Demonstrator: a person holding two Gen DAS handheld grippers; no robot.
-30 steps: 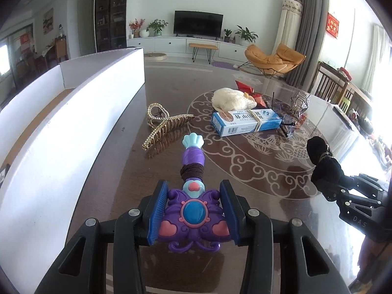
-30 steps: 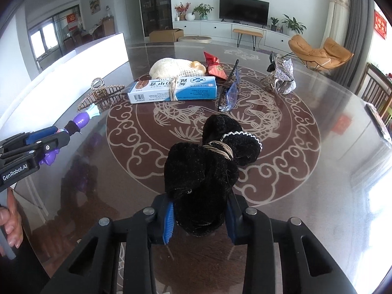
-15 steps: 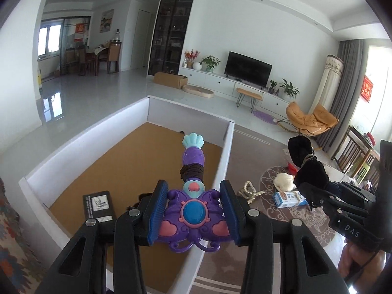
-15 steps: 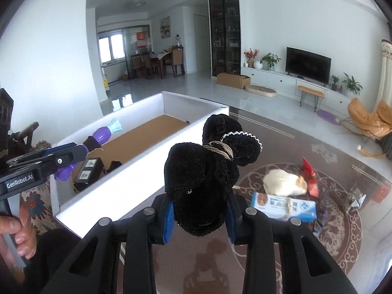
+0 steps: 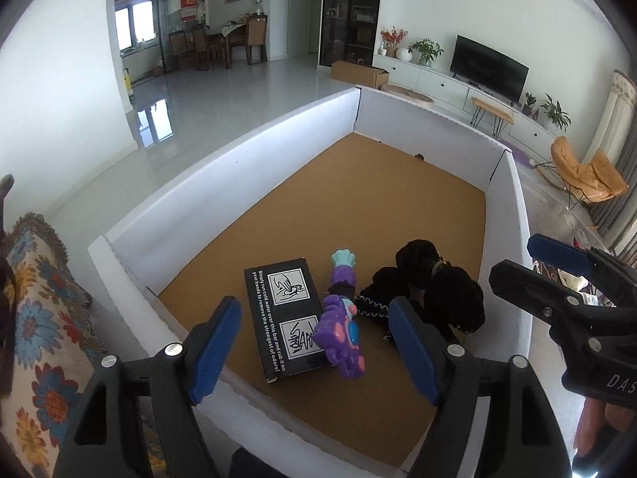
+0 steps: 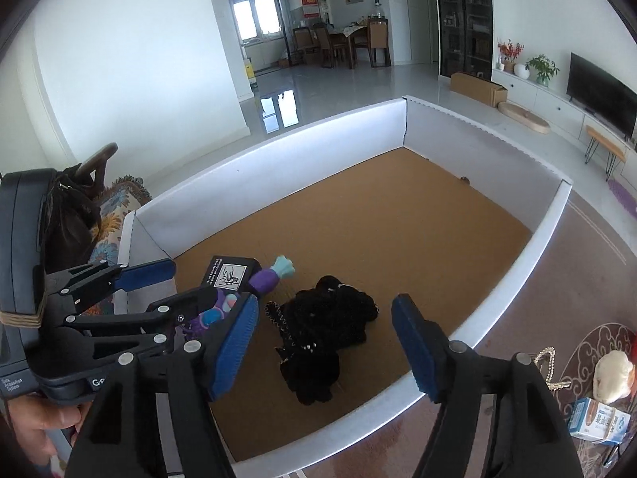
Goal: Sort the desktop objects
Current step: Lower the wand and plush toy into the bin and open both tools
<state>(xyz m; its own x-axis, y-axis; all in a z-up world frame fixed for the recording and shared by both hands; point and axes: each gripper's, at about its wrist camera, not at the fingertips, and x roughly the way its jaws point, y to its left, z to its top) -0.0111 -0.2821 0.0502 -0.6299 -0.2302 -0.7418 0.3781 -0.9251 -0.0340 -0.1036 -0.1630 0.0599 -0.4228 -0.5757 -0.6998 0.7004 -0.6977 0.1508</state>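
Toy wand [image 5: 341, 320] seemingly released; both tools just opened, empty.

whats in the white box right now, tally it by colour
Black: 2, a flat black cardboard packet with white print and a fuzzy black fabric hair scrunchie
Purple: 1, a purple plastic butterfly toy wand with a teal tip
Total: 3, all lying at the near end of the white box with the brown floor
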